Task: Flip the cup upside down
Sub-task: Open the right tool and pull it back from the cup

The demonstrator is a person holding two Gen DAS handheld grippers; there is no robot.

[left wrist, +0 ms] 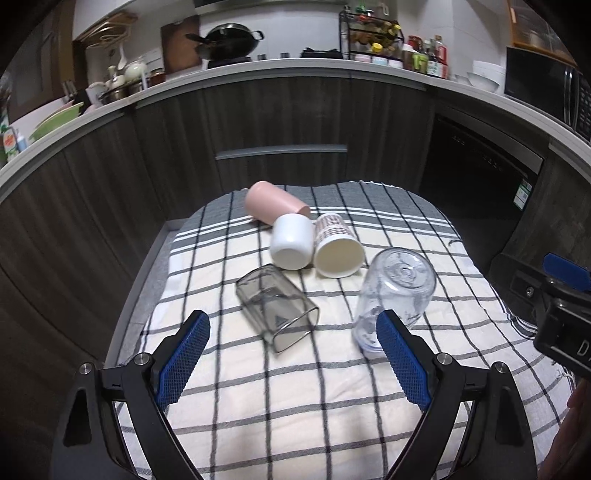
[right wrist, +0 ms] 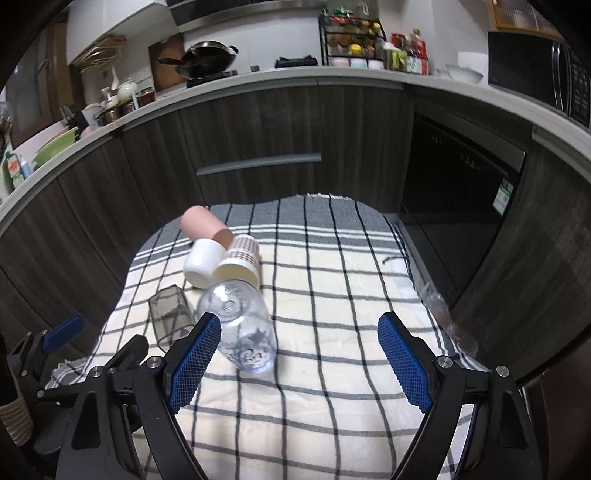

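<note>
Several cups lie on their sides on a checked cloth (left wrist: 295,387). A clear cup (left wrist: 395,291) lies at the right, also in the right wrist view (right wrist: 240,325). A smoky grey square cup (left wrist: 277,308) lies just ahead of my left gripper (left wrist: 291,332), which is open and empty. A white cup (left wrist: 291,242), a cream patterned cup (left wrist: 338,249) and a pink cup (left wrist: 275,203) lie farther back. My right gripper (right wrist: 299,332) is open and empty, its left finger (right wrist: 195,358) close beside the clear cup.
The cloth (right wrist: 332,387) covers a small table in front of dark kitchen cabinets (left wrist: 280,122). The counter above holds a wok (left wrist: 229,38), jars and a spice rack (left wrist: 373,33). A dark oven (left wrist: 484,166) stands at right. Crumpled clear plastic (right wrist: 443,317) lies at the cloth's right edge.
</note>
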